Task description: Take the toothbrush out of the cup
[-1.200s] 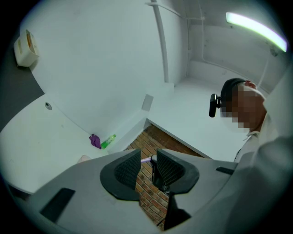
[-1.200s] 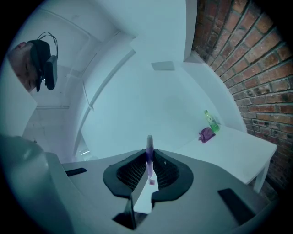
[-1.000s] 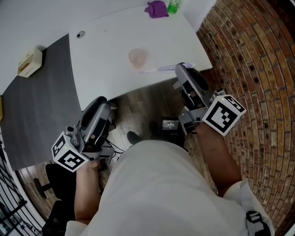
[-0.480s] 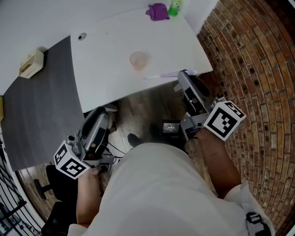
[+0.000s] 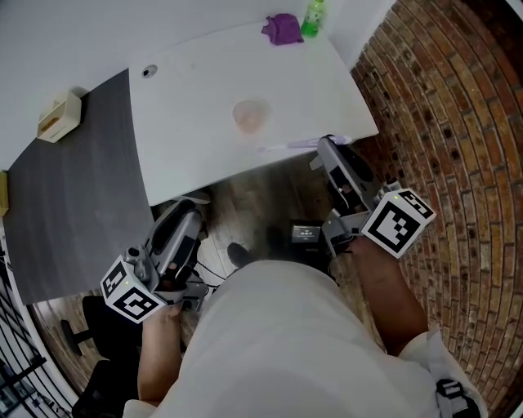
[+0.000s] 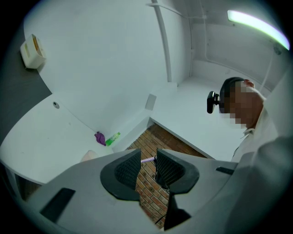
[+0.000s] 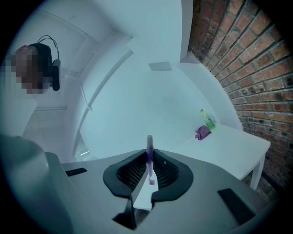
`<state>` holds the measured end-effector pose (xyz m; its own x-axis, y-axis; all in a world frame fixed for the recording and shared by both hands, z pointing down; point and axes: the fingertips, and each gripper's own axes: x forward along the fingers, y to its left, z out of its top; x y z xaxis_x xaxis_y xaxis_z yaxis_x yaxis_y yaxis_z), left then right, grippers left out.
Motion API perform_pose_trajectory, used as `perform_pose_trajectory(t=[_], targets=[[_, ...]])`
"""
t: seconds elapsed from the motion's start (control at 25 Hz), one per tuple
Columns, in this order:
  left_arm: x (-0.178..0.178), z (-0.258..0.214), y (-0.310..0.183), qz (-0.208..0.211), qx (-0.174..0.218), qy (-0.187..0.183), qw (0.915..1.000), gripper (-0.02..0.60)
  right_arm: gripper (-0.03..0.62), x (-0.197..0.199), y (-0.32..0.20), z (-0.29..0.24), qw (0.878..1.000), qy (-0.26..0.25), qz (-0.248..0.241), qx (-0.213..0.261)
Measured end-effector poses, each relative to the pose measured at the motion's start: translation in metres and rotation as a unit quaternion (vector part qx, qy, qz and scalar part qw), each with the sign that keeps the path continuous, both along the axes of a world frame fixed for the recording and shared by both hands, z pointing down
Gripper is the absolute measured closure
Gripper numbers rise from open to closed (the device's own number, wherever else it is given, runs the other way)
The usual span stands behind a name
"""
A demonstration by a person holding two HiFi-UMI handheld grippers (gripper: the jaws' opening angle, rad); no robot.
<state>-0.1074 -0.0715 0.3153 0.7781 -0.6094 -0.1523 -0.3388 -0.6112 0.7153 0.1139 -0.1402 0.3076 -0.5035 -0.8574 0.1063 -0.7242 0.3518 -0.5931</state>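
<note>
Right gripper [image 5: 329, 144] [image 7: 149, 165]: jaws closed on the toothbrush [image 5: 288, 144] [image 7: 149, 147], clamped near one end. The toothbrush is lavender, lies roughly level over the near edge of the white table [image 5: 196, 90], and is clear of the cup.

Cup [image 5: 249, 116]: pinkish, upright on the table, just beyond the toothbrush, not touching it.

Left gripper [image 5: 189, 214] [image 6: 148, 165]: held low below the table edge, jaws a narrow gap apart, nothing between them.

Purple cloth [image 5: 282, 27] and green bottle [image 5: 310, 17]: side by side at the far table corner.

Smooth matt white table [image 5: 204, 106], rough brick wall [image 5: 458, 122], translucent plastic cup [image 5: 249, 116]
</note>
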Motion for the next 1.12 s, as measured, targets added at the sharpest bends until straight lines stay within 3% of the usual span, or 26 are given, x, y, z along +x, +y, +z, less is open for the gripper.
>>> perform_pose_trajectory(t=[1.12], targets=[[0.0063, 0.0038, 0.0015, 0.005, -0.010, 0.001, 0.9999, 0.482, 0.542, 0.0026, -0.0063, -0.0008, 1.000, 0.012, 0.010, 0.003]])
